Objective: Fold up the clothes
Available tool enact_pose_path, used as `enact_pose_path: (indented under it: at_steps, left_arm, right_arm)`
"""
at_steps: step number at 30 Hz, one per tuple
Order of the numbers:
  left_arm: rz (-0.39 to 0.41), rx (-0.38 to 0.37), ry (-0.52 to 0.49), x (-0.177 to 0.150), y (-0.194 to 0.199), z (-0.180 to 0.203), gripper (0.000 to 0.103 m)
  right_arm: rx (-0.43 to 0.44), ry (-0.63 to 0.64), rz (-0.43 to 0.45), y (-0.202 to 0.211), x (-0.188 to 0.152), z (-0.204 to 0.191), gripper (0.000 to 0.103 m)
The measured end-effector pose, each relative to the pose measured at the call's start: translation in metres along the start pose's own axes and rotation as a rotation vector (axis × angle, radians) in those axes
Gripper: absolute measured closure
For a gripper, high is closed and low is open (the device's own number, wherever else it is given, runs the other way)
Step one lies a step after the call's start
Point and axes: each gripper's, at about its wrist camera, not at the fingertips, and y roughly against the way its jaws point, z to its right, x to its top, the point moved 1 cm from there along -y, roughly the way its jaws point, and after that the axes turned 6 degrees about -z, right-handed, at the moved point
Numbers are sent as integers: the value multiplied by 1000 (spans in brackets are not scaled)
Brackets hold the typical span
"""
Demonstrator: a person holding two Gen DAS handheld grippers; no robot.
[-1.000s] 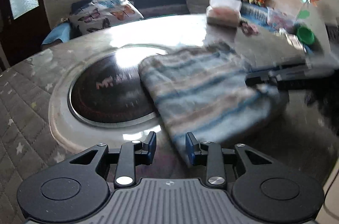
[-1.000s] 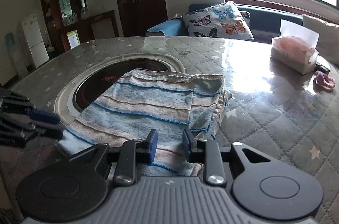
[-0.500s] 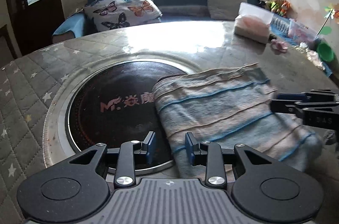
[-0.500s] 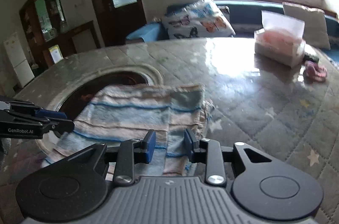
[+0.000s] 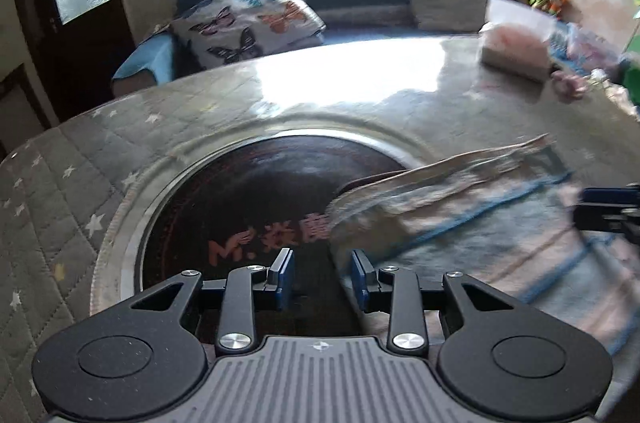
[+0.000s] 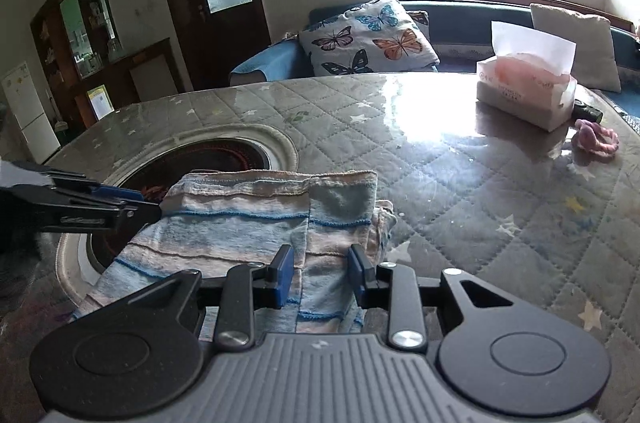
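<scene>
Towel point(image 6: 256, 223): folded, striped, on the table point(image 6: 460, 191), half over the round hob point(image 5: 248, 215)
Left gripper point(image 5: 322, 277): fingers narrowly apart, empty, beside the towel's corner
Right gripper point(image 6: 320, 275): fingers narrowly apart, empty, over the towel's near edge

The left gripper point(image 5: 321, 277) has slid left: the towel point(image 5: 480, 235), once ahead of its jaws, now lies at lower right of its frame. In the right view, that gripper point(image 6: 148, 209) now reaches the towel's point(image 6: 240, 223) left corner.
</scene>
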Motion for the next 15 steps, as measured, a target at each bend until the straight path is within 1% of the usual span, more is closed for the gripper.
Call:
enact_pose_path:
  at_steps: [2,5,6,7,9,14,15]
  left_arm:
    - [-4,2,12,1,-2,-4,69]
    - [24,-23,16,4,5,-5,69]
    - [35,-32,15,5,7,-4,68]
    - [43,-37,14,7,8,-3,65]
    - [51,-40,7,12,6,1,64]
    - [20,-22,3,21,-13,5,62]
    - [19,-23,5,21,-13,5,62]
  right_arm:
    - [-2,0,5,2,1,0,73]
    - [-5,-5,20,6,4,1,72]
    - [-3,-10,27,7,6,2,69]
    - [-8,-13,29,6,8,3,65]
    - [-19,-25,29,3,10,6,63]
    - [-43,-85,4,-10,9,18,63]
    - [-34,-104,2,-11,8,20,63]
